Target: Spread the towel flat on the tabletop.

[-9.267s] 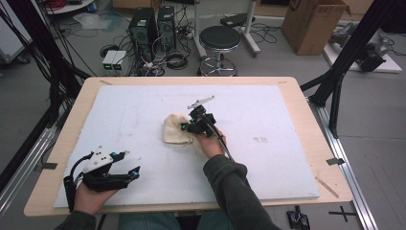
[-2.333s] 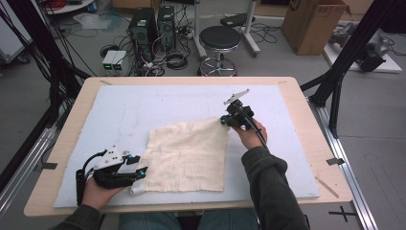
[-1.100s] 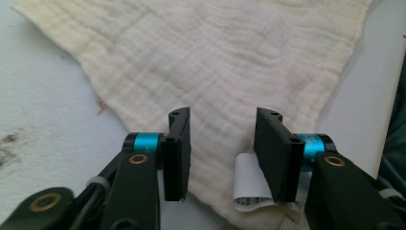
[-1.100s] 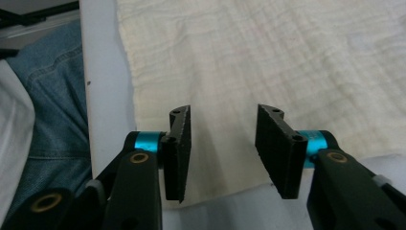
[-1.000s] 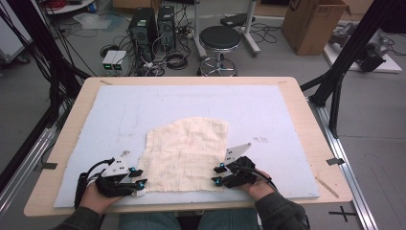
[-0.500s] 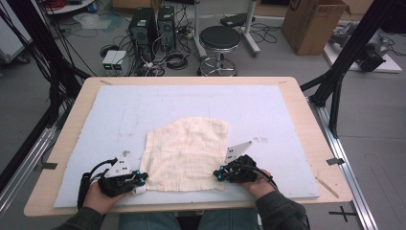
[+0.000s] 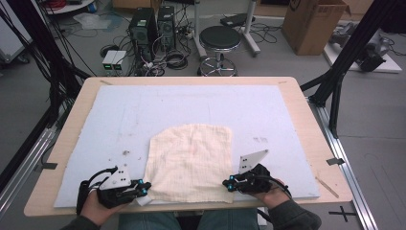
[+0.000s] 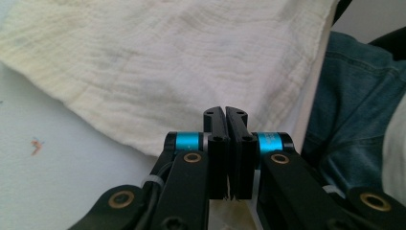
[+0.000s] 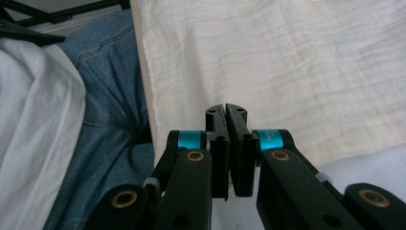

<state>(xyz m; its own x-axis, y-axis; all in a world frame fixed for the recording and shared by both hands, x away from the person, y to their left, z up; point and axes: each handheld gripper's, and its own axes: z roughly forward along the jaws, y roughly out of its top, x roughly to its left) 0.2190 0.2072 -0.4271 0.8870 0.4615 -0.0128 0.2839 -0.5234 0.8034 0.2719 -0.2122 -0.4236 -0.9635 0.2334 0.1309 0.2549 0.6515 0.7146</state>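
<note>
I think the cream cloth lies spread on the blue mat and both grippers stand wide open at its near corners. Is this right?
Not quite: both the left gripper and right gripper are shut, as each gripper view shows. The cloth does lie spread on the mat, grippers at its near corners.

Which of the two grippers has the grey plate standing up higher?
The right gripper: its grey plate tilts up, while the left gripper's lies flatter.

High view from above the near edge, facing forward and down over the wooden bench (image 7: 306, 120), each tongs view close and low, all three sharing the cream crinkled cloth's (image 7: 191, 160) near edge (image 8: 158, 62) (image 9: 297, 62)
</note>
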